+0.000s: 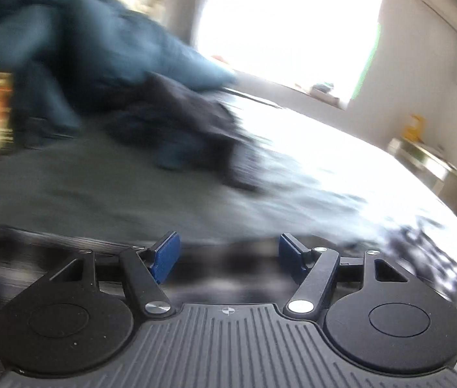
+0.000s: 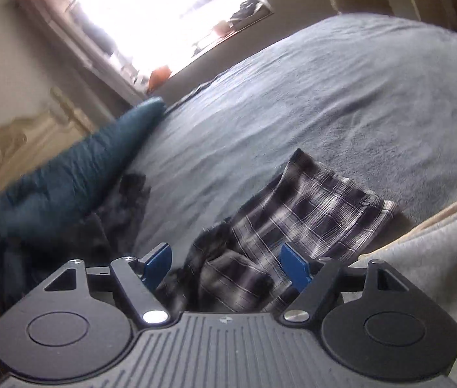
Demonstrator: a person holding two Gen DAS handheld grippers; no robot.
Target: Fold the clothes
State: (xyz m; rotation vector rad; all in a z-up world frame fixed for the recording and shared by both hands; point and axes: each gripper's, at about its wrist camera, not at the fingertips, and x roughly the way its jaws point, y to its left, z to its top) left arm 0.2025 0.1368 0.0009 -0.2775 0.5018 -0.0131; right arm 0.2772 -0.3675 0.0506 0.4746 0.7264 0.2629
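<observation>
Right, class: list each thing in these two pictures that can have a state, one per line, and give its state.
Left gripper: open, nothing between its pads.
Right gripper: open, above the plaid cloth, not gripping it.
Plaid garment: lying on the bed, partly folded, near end rumpled.
Teal quilt: bunched up along the bed's edge.
Dark garment: crumpled in a heap beside the quilt, blurred.
Grey bed cover: spread out, slightly wrinkled.

Wide grey bedspread [image 2: 341, 97] across most of both views, rumpled in low folds. Bright window [image 2: 150, 9] beyond the far edge, overexposed, with an orange object [image 2: 160, 74] on its sill. Cream carved headboard [image 2: 18, 142] at left. White wall-mounted air conditioner [image 1: 445, 16] high at right. Yellow item [image 1: 414, 126] on blurred furniture below.
</observation>
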